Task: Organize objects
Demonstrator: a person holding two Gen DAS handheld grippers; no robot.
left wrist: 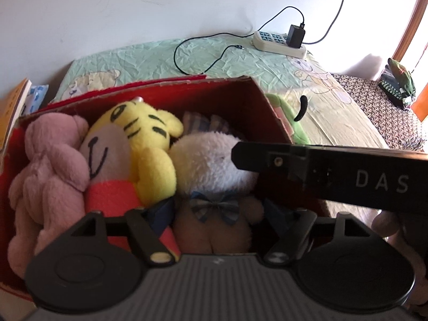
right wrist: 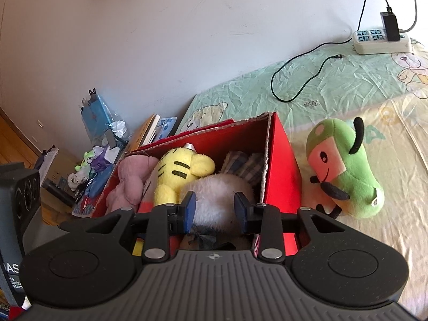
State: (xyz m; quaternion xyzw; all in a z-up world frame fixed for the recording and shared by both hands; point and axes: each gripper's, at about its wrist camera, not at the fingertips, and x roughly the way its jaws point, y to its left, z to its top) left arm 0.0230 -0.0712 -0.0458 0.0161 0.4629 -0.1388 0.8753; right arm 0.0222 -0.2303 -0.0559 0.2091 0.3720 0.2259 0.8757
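A red cardboard box [left wrist: 263, 104] [right wrist: 281, 165] stands on the bed. It holds a pink plush [left wrist: 50, 165] [right wrist: 129, 182], a yellow tiger plush [left wrist: 139, 139] [right wrist: 182, 174] and a white-headed bear with a checked bow tie [left wrist: 211, 165] [right wrist: 219, 195]. A green plush [right wrist: 345, 168] lies on the bed right of the box. My right gripper [right wrist: 215, 208] is open, its blue-padded fingers either side of the bear's head. My left gripper's fingers are hidden low in the box; the right gripper's body [left wrist: 334, 171] crosses that view.
A white power strip [left wrist: 279, 42] [right wrist: 381, 41] with a black charger and cable lies at the bed's far edge by the wall. Books and clutter [right wrist: 101, 144] sit on the floor left of the bed. A patterned surface [left wrist: 379, 107] lies right.
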